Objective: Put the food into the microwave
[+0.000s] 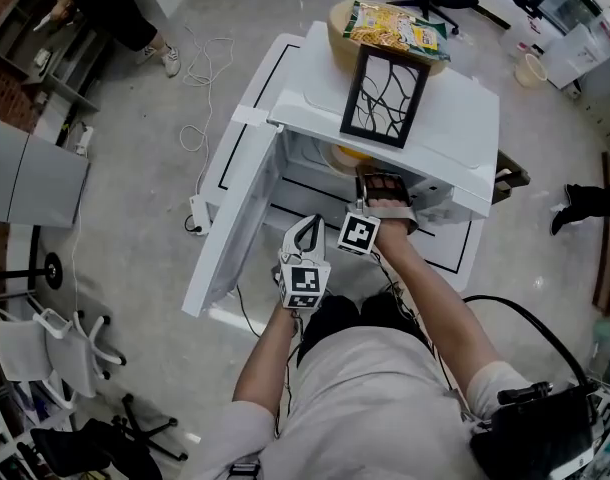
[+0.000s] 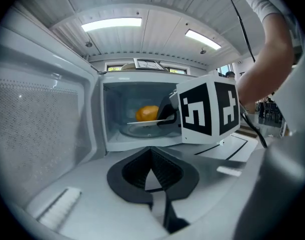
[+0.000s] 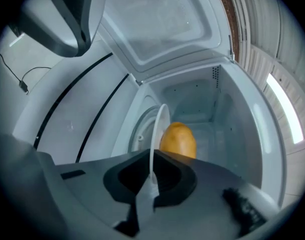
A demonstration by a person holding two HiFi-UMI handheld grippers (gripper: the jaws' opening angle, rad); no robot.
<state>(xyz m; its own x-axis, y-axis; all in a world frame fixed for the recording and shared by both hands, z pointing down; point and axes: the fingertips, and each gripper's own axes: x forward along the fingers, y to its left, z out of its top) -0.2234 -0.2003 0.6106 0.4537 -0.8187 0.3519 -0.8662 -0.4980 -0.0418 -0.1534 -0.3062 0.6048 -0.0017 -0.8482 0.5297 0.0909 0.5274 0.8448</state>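
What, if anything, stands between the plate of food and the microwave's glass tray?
Nothing visible. The door is swung wide open, and the plate, gripped at its rim by the right tongs, is inside the cavity with the food on it, above the bare glass tray.

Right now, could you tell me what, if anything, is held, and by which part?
The right gripper pinches the white plate by its rim; the left gripper holds nothing.
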